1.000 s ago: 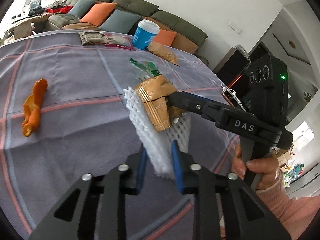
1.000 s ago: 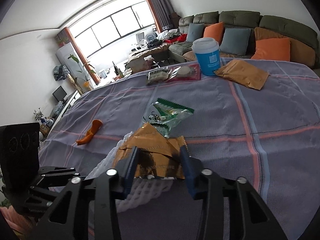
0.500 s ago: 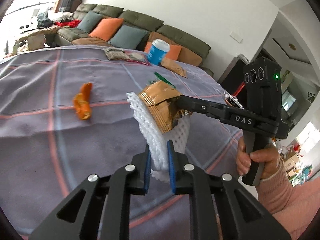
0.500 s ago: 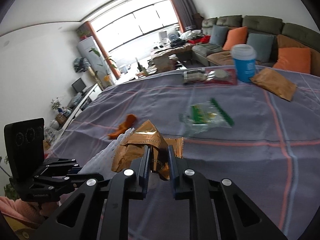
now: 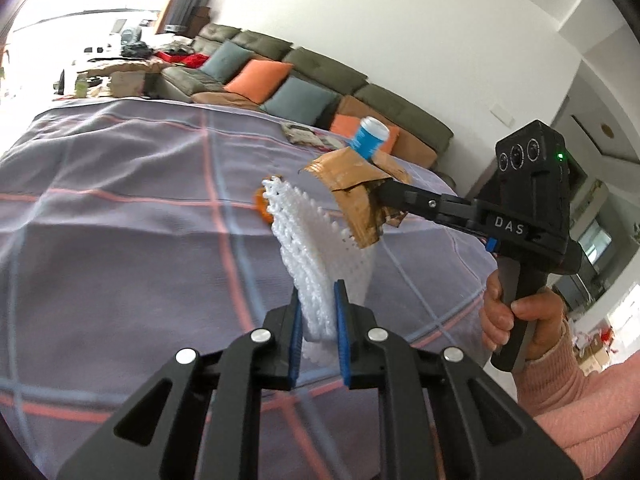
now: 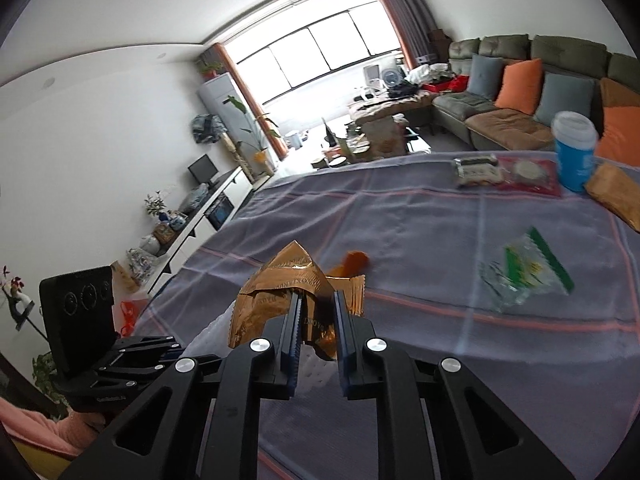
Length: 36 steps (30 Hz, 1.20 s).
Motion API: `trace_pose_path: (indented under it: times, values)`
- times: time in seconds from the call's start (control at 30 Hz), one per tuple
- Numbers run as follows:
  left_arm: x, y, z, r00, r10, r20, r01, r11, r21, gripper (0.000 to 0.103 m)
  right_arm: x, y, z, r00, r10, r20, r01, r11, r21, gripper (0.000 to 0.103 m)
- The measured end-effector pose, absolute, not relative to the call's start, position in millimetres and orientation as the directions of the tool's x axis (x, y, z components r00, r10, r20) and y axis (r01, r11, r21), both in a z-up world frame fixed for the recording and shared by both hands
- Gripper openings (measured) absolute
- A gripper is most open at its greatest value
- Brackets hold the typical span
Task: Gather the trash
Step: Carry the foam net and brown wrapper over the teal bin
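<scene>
Both hands have lifted their loads off the purple cloth [image 6: 440,240]. The left gripper [image 5: 318,300] has just clamped the white foam net [image 5: 316,248]; at one o'clock, the right gripper [image 6: 316,312] has closed, pinching the gold wrapper [image 6: 280,284]. Orange peel [image 6: 352,262] lies beyond.

Orange peel [image 5: 261,207] mostly hidden behind white foam net [image 5: 316,248]. Blue cup [image 5: 370,142] blurred, base behind gold wrapper [image 5: 352,196]. Green-striped clear packet [image 6: 528,272] smeared by motion. Brown pouch [image 6: 618,194] cut off at frame edge. Wrapper print too small to read.
</scene>
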<state>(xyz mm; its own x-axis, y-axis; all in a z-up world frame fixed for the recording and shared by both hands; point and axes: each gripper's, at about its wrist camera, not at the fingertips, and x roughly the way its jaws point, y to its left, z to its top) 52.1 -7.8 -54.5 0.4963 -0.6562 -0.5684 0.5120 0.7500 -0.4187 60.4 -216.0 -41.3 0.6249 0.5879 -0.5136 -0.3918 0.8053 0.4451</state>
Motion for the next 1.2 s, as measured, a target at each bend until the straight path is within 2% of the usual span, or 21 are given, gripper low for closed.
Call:
trace_pose_path:
  times: [0.4,1.2]
  values:
    - [34,37,-47,0.599,-0.574,-0.558,0.423,0.819,-0.388,0.016,74,-172,-30,0.581,0.658,-0.478,-0.476,0.752,0.457,0.015]
    - [13,109,-41,0.717,-0.434,-0.545,0.256,0.892,-0.373,0.016,89,-91,-31,0.460,0.739,-0.492,-0.586,0.669,0.456,0.015]
